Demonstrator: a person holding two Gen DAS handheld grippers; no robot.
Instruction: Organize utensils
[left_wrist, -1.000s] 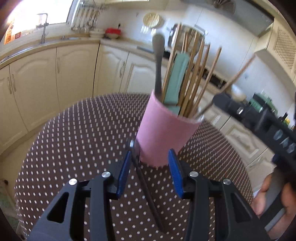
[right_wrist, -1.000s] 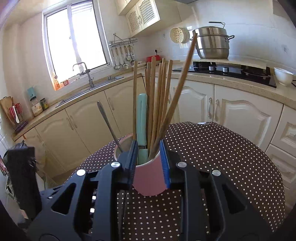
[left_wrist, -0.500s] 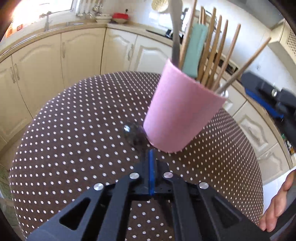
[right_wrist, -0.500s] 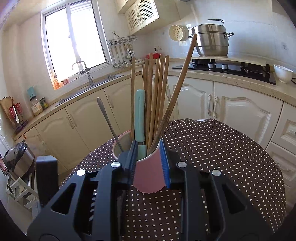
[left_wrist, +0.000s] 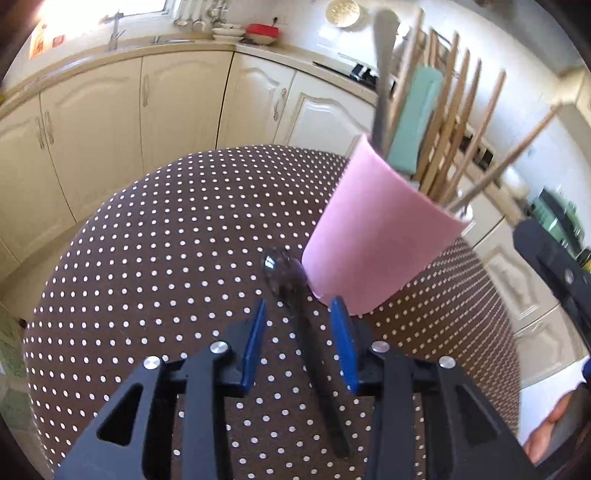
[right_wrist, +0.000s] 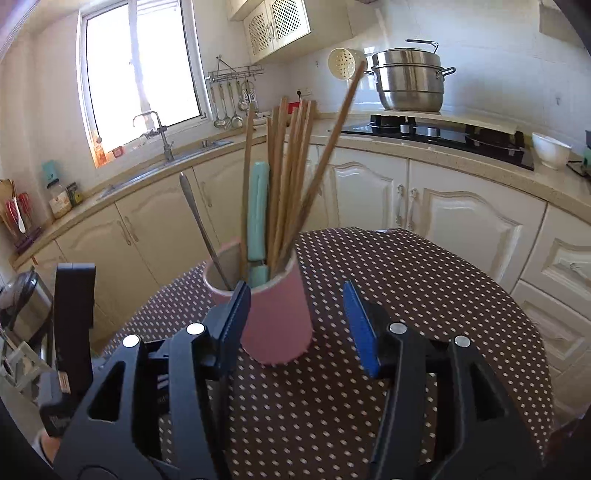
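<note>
A pink cup (left_wrist: 376, 240) (right_wrist: 280, 317) stands on the dotted table (left_wrist: 166, 258) holding several wooden chopsticks (right_wrist: 291, 177), a teal-handled utensil (right_wrist: 257, 206) and a thin metal handle (right_wrist: 201, 221). A dark spoon (left_wrist: 282, 269) lies flat on the table, its bowl against the cup's base. My left gripper (left_wrist: 298, 301) straddles the spoon's handle. Its jaws are opening and the pads stand clear of the handle. My right gripper (right_wrist: 295, 284) faces the cup. Its jaws are opening wide on either side of it, with nothing gripped.
Cream cabinets ring the table, with a sink (right_wrist: 162, 162) at the left. A hob with a steel pot (right_wrist: 408, 81) and a white bowl (right_wrist: 550, 149) sit on the counter behind. A person's hand (left_wrist: 554, 435) shows at the lower right.
The left jaws closed, then spread again, and the dark spoon stays lying on the table between them. The right jaws widened from a narrow gap, and the cup stays upright.
</note>
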